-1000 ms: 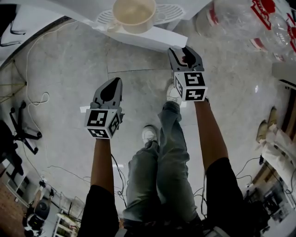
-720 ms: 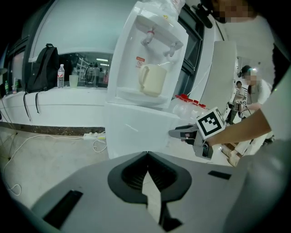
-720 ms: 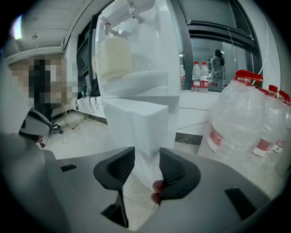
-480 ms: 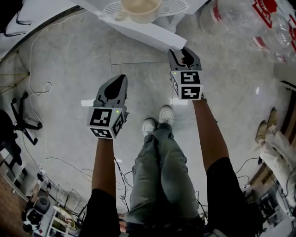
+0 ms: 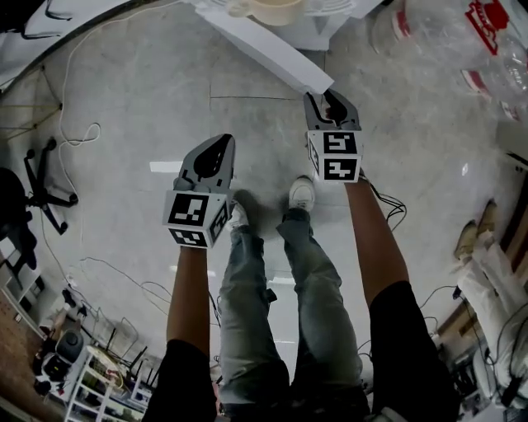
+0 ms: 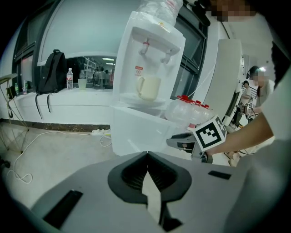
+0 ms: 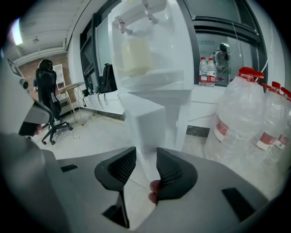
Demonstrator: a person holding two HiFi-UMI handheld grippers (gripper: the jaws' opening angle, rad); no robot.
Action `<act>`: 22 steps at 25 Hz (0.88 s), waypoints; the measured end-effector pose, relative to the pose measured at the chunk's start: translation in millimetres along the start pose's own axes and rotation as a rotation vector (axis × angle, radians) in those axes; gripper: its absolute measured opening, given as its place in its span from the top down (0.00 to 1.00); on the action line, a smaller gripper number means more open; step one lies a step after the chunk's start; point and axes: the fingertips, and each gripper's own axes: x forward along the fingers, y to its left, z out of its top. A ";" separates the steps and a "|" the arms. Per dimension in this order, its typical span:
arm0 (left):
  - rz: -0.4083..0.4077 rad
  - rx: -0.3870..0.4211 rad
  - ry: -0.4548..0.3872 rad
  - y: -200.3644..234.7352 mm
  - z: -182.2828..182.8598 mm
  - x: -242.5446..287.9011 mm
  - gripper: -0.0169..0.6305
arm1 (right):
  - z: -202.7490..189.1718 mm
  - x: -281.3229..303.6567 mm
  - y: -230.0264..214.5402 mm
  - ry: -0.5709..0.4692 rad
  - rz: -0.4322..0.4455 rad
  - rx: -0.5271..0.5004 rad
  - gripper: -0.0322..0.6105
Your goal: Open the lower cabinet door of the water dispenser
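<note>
From overhead, the dispenser's door (image 5: 272,49) stands swung out over the floor (image 5: 132,107) as a long white panel. The right gripper (image 5: 330,99) is at the door's free end, right up against it. The left gripper (image 5: 219,150) hangs lower and to the left, well apart from the door, over bare floor. The person's legs are below, between the two arms. A cup (image 5: 268,8) sits at the top edge of the view, big water bottles (image 5: 462,41) lie at the upper right, and an office chair (image 5: 41,185) stands far left.

In the left gripper view, the left gripper (image 6: 148,154) has its jaws pressed together with nothing between them. Ahead stands the white dispenser (image 6: 150,54) with the cup (image 6: 148,87) under its taps. The open door (image 6: 136,132) juts out below it, and the right gripper (image 6: 175,141) reaches to the door's near edge. A backpack (image 6: 52,73) rests on the ledge at the left.

In the right gripper view, the right gripper (image 7: 145,152) has just been closing. The door's (image 7: 145,120) edge runs between its ribbed pads, and they pinch it. The dispenser (image 7: 154,73) rises behind, with the cup (image 7: 134,57) blurred in its bay. The bottles (image 7: 241,118) stand right and the chair (image 7: 47,100) left.
</note>
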 end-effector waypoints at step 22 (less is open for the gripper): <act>-0.090 0.023 0.070 49.5 -30.3 -52.4 0.95 | -20.6 -11.5 69.7 0.087 -0.096 0.070 0.71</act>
